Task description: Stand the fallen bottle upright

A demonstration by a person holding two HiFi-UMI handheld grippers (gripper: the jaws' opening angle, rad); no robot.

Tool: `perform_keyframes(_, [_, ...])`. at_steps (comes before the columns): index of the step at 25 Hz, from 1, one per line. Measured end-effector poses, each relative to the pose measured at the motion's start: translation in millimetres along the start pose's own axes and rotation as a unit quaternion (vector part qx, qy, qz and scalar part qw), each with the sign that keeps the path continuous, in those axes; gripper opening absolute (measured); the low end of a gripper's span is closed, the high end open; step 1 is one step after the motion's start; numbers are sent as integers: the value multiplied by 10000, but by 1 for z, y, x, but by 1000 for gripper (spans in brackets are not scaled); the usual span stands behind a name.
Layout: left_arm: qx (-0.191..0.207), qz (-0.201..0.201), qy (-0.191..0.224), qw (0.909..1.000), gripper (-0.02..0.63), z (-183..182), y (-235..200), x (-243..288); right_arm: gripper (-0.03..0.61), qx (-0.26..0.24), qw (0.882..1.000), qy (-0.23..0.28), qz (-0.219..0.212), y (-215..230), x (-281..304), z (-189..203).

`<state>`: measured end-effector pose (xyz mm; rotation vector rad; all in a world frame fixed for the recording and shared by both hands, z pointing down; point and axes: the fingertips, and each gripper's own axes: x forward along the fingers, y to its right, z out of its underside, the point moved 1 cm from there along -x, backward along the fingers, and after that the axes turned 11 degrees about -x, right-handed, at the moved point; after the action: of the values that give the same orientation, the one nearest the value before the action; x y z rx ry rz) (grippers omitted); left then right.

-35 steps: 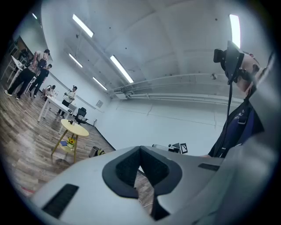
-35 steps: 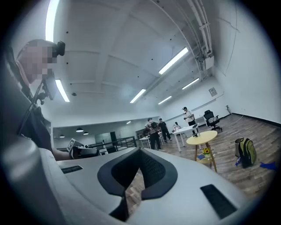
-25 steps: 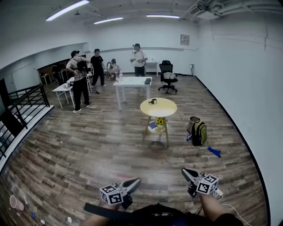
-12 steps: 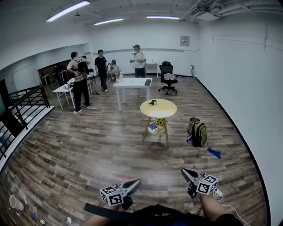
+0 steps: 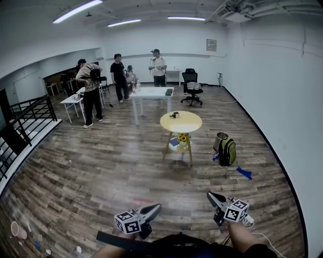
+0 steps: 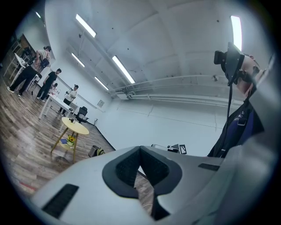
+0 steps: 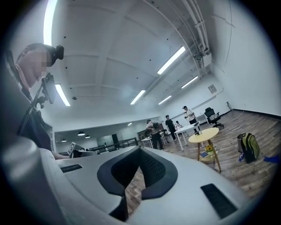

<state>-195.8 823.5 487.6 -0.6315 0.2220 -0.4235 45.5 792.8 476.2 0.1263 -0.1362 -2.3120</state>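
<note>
Your left gripper and right gripper ride closed and empty: the round bench stands well off, its small dark thing perhaps the bottle.

Brightness: evenly bright in all three views, with white walls throwing the light back.
Source: long ceiling tubes overhead, running in rows.
Glare: the tubes burn out to pure white, and a pale sheen lies on the wood floor.
Shadows: soft and faint, with a weak one beneath the round table.
Distortion: strong fisheye, so the walls and floorboards bow toward the edges.
Vignette: both gripper views sit inside a dark round border.
Focus: the centre of the head view is sharp, while the distant people are small and lack detail.
</note>
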Motion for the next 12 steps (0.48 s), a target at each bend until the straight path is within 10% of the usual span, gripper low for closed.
perform_keyframes(12, [-47, 7, 74, 10000, 9, -5, -9, -23, 3, 20, 9999, -98, -49, -16, 18, 7])
